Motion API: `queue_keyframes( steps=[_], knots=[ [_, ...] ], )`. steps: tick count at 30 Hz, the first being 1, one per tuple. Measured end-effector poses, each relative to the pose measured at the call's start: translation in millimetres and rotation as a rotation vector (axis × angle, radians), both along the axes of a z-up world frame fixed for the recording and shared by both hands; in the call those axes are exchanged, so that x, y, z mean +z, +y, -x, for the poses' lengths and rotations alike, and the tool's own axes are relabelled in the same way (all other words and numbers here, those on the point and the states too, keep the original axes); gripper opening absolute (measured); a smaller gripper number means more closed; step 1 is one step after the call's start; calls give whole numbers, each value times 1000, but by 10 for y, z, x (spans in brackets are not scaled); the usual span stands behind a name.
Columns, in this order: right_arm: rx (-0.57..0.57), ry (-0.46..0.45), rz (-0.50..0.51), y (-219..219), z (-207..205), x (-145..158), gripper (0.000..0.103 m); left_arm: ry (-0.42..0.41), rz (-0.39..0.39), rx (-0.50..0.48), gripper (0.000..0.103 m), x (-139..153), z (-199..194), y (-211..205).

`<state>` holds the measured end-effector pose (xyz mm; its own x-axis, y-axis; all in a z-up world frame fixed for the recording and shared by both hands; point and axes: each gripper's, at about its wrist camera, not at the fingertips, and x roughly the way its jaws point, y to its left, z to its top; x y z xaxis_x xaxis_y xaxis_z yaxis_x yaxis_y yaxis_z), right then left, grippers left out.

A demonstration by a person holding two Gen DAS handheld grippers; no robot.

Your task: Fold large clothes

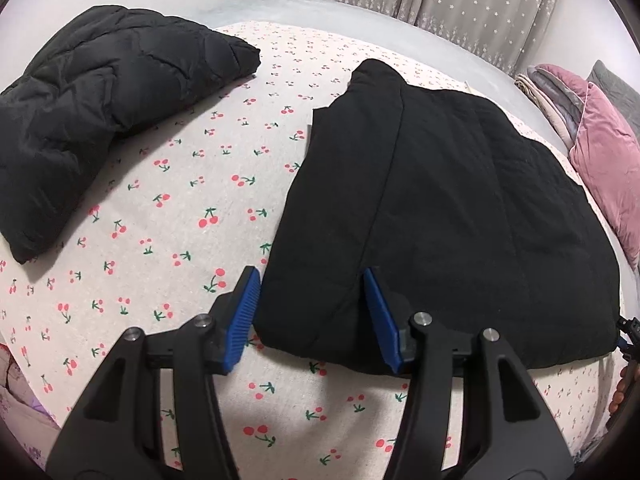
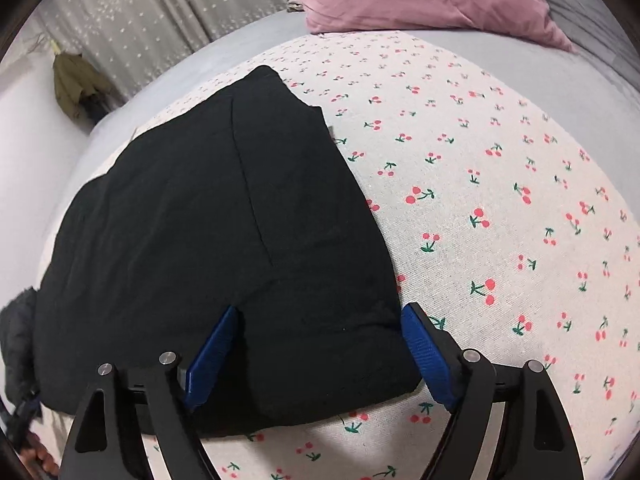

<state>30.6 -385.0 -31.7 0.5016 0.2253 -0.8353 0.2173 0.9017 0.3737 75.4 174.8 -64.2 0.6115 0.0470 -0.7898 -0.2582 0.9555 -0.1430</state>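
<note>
On the cherry-print sheet (image 1: 168,208), folded black garment (image 1: 440,216), both tools wide, far edge hidden.

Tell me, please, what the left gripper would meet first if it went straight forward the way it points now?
Most likely the near hem of the black garment: the open left gripper already straddles that edge's left corner. Depth is unclear, so it might skim just over the fabric.

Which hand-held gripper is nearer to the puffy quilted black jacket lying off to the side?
Left. The left hand-held gripper has the puffy quilted black jacket ahead to its left; the right hand-held gripper sees only a sliver of it.
</note>
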Motion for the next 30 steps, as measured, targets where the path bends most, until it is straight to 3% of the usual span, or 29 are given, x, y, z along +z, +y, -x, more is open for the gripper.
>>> queue_keyframes(
  steps=[5,8,10,11,12,13,14,16,19,23,25,27,30],
  knots=[
    [-36,-48,-16,-123,120,165,84,-93,107,-5,55,215,-19,167],
    [-57,-56,-59,-203,142,163,82,-88,171,-10,55,197,-128,193],
    [-61,-65,-59,-212,112,187,75,-77,179,-2,55,161,-219,193],
    [-63,-71,-58,-220,164,206,72,-72,173,-2,55,146,-261,188],
    [-66,-83,-64,-229,169,222,70,-68,160,-5,45,133,-303,175],
    [-66,-87,-70,-247,153,221,59,-57,140,-7,21,109,-345,160],
    [-64,-84,-73,-254,145,207,49,-43,119,-5,14,90,-367,146],
    [-59,-79,-64,-251,74,160,40,-49,109,11,7,80,-356,147],
    [-34,-94,-45,-236,51,166,34,-102,124,48,5,187,-200,182],
    [-8,-152,-28,-193,53,271,29,-129,29,88,5,329,191,63],
    [6,-146,-17,-167,-25,252,29,-81,-49,78,5,208,211,-4],
    [17,-107,12,-119,-82,180,29,-15,-56,70,5,40,94,0],
    [22,-85,49,-57,-173,121,29,-18,-125,61,5,-2,1,-55]
  ],
)
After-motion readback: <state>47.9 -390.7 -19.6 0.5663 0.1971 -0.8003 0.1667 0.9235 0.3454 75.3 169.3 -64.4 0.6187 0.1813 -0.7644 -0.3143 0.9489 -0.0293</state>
